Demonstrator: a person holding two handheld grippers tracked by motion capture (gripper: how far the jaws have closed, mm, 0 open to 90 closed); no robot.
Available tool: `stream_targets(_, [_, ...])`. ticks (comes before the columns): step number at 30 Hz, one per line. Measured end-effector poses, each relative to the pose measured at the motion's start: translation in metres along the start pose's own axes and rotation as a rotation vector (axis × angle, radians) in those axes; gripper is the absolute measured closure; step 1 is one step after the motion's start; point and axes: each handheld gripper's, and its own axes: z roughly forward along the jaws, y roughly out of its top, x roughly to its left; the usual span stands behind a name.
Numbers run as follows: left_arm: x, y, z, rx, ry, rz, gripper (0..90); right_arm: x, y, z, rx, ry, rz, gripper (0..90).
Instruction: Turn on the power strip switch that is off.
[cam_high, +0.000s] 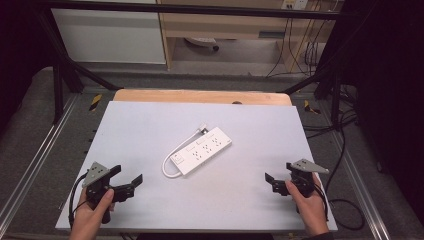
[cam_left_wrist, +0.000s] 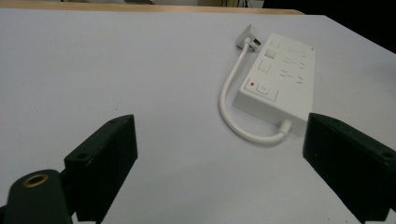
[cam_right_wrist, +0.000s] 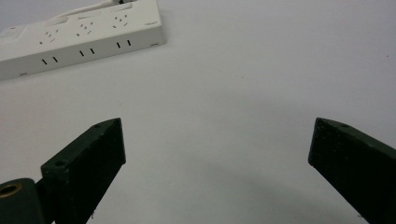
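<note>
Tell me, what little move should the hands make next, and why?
Probably the left tool should glide forward toward the power strip. Both tools sit open and empty near the table's front edge, the right tool too, apart from the strip. In the left gripper view the strip's cord loops just ahead, so it looks nearest.

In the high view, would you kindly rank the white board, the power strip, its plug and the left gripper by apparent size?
1. white board
2. power strip; the left gripper looks similar but is nearer the camera, so unsure
3. plug
</note>
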Motion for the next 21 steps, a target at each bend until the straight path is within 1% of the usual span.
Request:
stream_targets(2, [-0.001, 0.0, 0.0, -0.007, -0.006, 0.0, 9.9, 0.001, 0.001, 0.0, -0.012, 0.002, -0.005, 4.3])
stream_targets(7, [-0.003, 0.0, 0.0, -0.002, -0.013, 0.008, 9.6, 0.001, 0.002, -0.001, -0.011, 0.005, -0.004, 3.8])
stream_targets(11, [-0.002, 0.0, 0.0, -0.004, -0.01, -0.001, 9.5, 0.003, 0.005, -0.001, -0.026, 0.024, -0.001, 2.8])
stream_targets(13, [-0.001, 0.0, 0.0, -0.003, -0.01, -0.001, 9.4, 0.005, 0.006, -0.002, -0.042, 0.037, -0.009, 2.5])
stream_targets(14, [-0.001, 0.0, 0.0, -0.003, -0.009, 0.0, 9.4, 0.005, 0.006, -0.002, -0.042, 0.037, -0.009, 2.5])
stream_targets(17, [-0.002, 0.0, 0.0, 0.002, -0.01, 0.004, 9.3, 0.008, 0.008, -0.004, -0.061, 0.045, -0.022, 2.5])
stream_targets(18, [-0.002, 0.0, 0.0, 0.005, -0.009, 0.008, 9.3, 0.012, 0.009, -0.006, -0.07, 0.055, -0.025, 2.6])
stream_targets(21, [-0.001, 0.0, -0.002, 0.001, -0.003, 0.015, 9.1, 0.015, 0.011, -0.007, -0.081, 0.056, -0.03, 2.8])
